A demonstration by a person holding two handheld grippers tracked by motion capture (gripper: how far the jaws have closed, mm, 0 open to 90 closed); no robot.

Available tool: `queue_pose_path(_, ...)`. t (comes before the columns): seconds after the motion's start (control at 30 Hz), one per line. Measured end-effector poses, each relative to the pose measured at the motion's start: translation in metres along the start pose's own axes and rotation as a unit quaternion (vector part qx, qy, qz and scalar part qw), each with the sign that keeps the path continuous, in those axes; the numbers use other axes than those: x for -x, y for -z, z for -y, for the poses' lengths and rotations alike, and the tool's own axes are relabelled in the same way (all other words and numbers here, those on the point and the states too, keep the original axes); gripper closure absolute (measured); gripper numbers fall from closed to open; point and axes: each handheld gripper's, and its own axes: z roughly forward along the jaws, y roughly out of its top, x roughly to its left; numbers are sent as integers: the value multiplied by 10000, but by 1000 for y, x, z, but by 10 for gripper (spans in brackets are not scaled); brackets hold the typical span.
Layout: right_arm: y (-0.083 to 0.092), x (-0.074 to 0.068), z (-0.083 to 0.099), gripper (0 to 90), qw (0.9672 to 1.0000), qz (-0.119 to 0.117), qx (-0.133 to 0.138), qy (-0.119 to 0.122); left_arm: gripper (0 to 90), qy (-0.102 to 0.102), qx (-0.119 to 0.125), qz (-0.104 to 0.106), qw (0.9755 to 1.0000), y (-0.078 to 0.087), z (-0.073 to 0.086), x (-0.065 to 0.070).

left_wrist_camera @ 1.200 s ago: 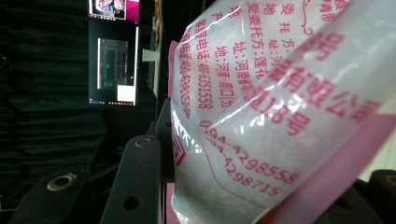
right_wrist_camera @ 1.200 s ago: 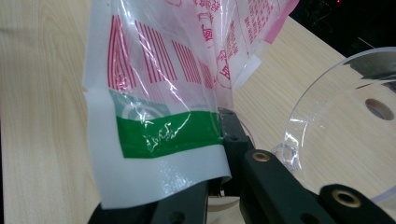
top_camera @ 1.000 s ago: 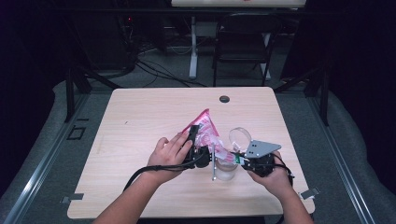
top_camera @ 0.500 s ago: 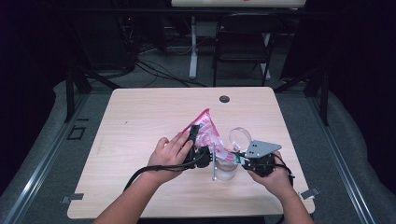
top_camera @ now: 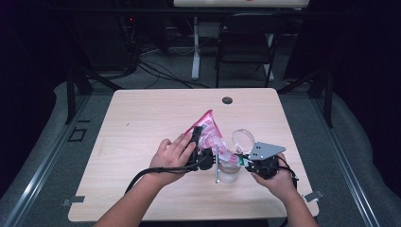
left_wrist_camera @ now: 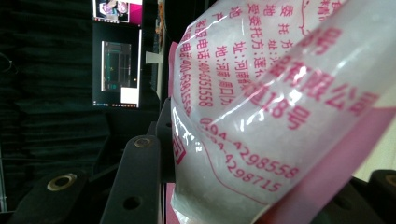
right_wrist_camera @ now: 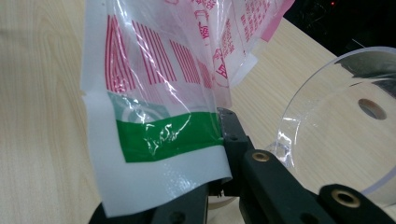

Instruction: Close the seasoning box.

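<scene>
A pink-and-white printed plastic bag [top_camera: 208, 128] is held up over the table between both hands. My left gripper [top_camera: 200, 147] grips the bag's bulging body [left_wrist_camera: 261, 93], with one jaw at each side of it. My right gripper [top_camera: 242, 162] is shut on the bag's flat sealed corner with the green stripe [right_wrist_camera: 159, 135]. A clear plastic jar [top_camera: 229, 173] stands on the table below the bag, between the two grippers. A clear round rim [right_wrist_camera: 345, 116] shows just right of the right gripper's jaws.
The light wooden table [top_camera: 142, 123] has a black round grommet [top_camera: 227, 100] near its far edge. A dark chair [top_camera: 246, 42] and cables lie on the floor beyond. Cables trail from both grippers toward the near edge.
</scene>
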Motion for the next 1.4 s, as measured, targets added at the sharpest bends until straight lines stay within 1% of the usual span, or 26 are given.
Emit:
queue_pose_path(0.17, 0, 0, 0, 900, 10000, 6, -4, 6, 640, -4, 27, -8, 10000, 0, 0, 0)
queue_pose_path(0.33, 1, 1, 0, 900, 10000, 5, -1, 10, 640, -65, 15, -14, 10000, 0, -1, -1)
queue_pose_path(0.6, 1, 2, 1, 900, 10000, 24, 24, -8, 640, -50, 28, -61, 10000, 1, -2, -1)
queue_pose_path(0.87, 1, 2, 1, 900, 10000, 36, 20, -14, 640, -74, 27, -59, 10000, 1, -2, -1)
queue_pose_path(0.93, 1, 2, 1, 900, 10000, 38, 17, -13, 640, -54, 34, -46, 10000, 1, -2, -1)
queue_pose_path(1.0, 1, 2, 1, 900, 10000, 39, 33, -24, 640, -89, 39, -71, 9999, 1, -3, -1)
queue_pose_path(1.07, 1, 2, 1, 900, 10000, 45, 42, -29, 640, -83, 42, -79, 9999, 1, -3, -1)
queue_pose_path(1.2, 2, 3, 2, 900, 10000, 54, 42, -33, 640, -108, 24, -66, 9999, 2, -4, -2)
queue_pose_path(1.37, 2, 3, 2, 900, 10000, 51, 23, -34, 640, -98, 31, -56, 9999, 2, -4, -2)
queue_pose_path(1.4, 2, 3, 2, 900, 10000, 51, 21, -36, 640, -92, 86, -84, 9999, 1, -4, -1)
